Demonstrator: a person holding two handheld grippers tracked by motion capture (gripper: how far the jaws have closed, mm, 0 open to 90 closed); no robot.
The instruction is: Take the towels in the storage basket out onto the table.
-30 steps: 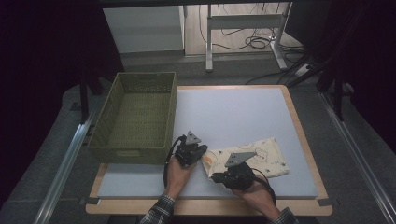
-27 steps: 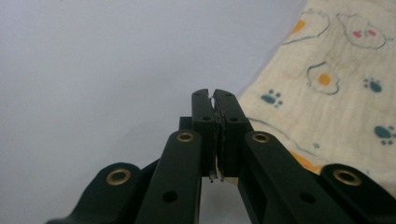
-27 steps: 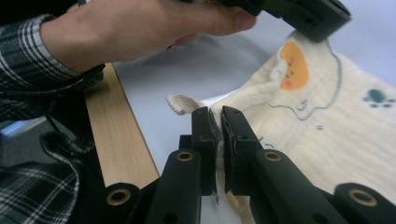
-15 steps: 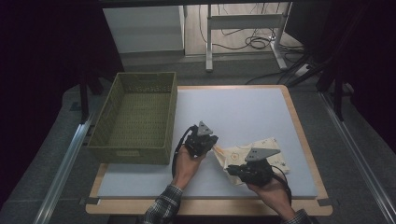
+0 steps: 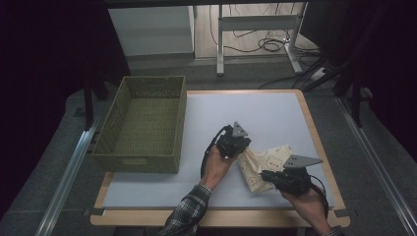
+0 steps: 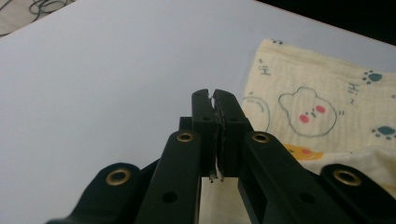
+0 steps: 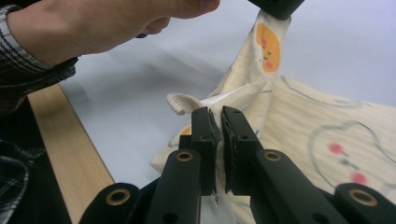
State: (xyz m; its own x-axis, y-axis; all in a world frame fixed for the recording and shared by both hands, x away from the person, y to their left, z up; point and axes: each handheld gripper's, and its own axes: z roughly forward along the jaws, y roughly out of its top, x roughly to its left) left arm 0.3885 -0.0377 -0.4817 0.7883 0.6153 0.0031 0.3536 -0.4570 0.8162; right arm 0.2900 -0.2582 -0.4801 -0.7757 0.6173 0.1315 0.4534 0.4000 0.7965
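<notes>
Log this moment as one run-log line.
left gripper: shut on cloth | right gripper: shut on cloth | cloth: part lifted off mat | basket: empty, left of mat

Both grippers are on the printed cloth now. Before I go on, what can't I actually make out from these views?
- Left gripper: in its own view the shut jaws hide how much cloth they pinch.
- Right gripper: its jaws cover the cloth edge past the small folded tab.
- High view: both grippers' bodies hide the jaw tips.
- Basket: its near wall hides part of the floor inside.
</notes>
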